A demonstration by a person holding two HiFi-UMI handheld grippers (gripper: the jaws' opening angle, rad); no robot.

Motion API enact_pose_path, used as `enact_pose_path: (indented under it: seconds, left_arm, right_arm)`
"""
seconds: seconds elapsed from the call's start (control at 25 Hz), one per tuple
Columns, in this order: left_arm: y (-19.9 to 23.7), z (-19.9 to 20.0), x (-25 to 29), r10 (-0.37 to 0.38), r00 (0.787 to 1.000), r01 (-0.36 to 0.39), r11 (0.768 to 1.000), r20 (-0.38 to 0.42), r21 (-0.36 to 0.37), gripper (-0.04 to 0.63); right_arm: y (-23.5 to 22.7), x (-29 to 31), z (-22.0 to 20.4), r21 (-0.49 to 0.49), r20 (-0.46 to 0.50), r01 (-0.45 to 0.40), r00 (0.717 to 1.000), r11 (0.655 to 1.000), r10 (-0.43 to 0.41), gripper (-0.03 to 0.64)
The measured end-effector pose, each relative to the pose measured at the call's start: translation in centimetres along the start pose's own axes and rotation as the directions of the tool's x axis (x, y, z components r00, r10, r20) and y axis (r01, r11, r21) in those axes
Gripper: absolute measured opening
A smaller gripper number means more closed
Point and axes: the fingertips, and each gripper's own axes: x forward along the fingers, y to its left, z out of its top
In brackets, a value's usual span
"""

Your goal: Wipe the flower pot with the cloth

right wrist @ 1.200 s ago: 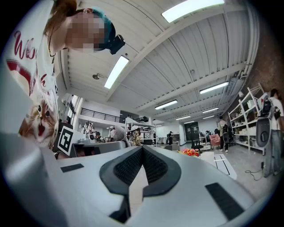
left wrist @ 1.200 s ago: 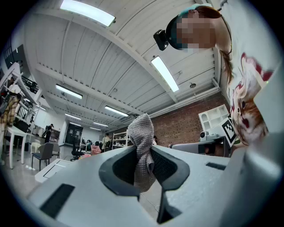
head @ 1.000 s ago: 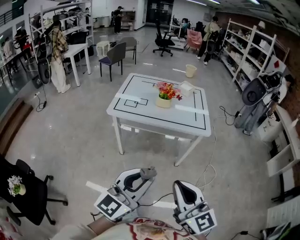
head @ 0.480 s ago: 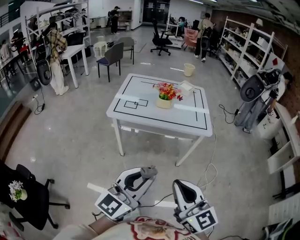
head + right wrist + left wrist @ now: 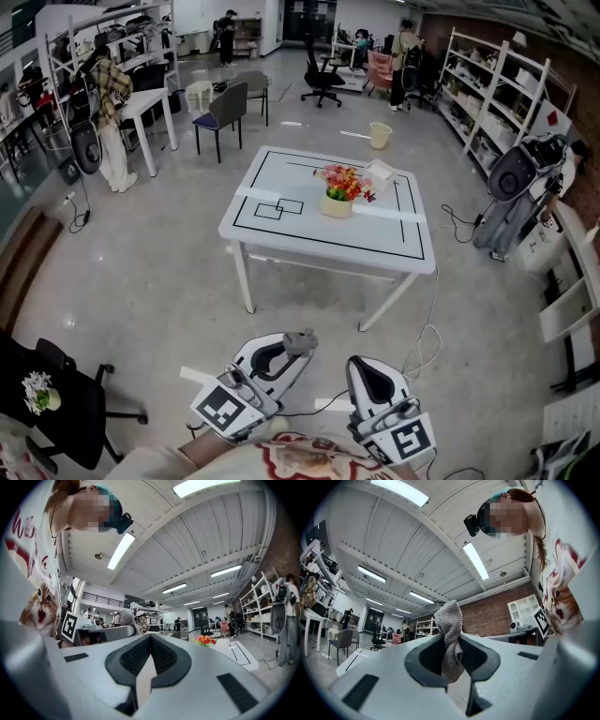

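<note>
Flower pot (image 5: 336,206) on white table (image 5: 377,236)

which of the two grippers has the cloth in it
The left gripper: its jaws are shut on the grey cloth, which sticks out past them. The right gripper has its jaws together with nothing between them.

I carry two hand-held grippers, the left hand-held gripper (image 5: 453,644) and the right hand-held gripper (image 5: 149,641). I count one cloth (image 5: 449,620), one flower pot (image 5: 336,208) and one counter (image 5: 309,227).
</note>
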Motion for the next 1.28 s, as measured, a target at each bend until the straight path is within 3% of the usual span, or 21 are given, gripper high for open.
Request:
enact_pose_path:
  seconds: [0.48,0.8,1.28]
  left_arm:
    - [1.8,-1.5,-0.2,-0.02,1.0,0.02,0.997,-0.001,-0.07,0.054]
    - [4.2,-1.6,0.8,0.003,1.0,-0.002,0.999,0.002,-0.053,0.054]
    - [9.7,-2.8,7.0,0.004,1.0,-0.003,0.999,0.013,-0.044,0.054]
  right_arm:
    - [-0.2,1.0,-1.3,0.033,-0.012,0.062,0.998,0.998,-0.061,-0.002]
    - [-1.2,3.8,-1.9,0.042,-0.01,0.013,1.0,0.999,-0.012,-0.002]
    - [-7.9,9.3,-1.4,0.036,0.02,0.009,1.0,0.999,-0.01,-0.002]
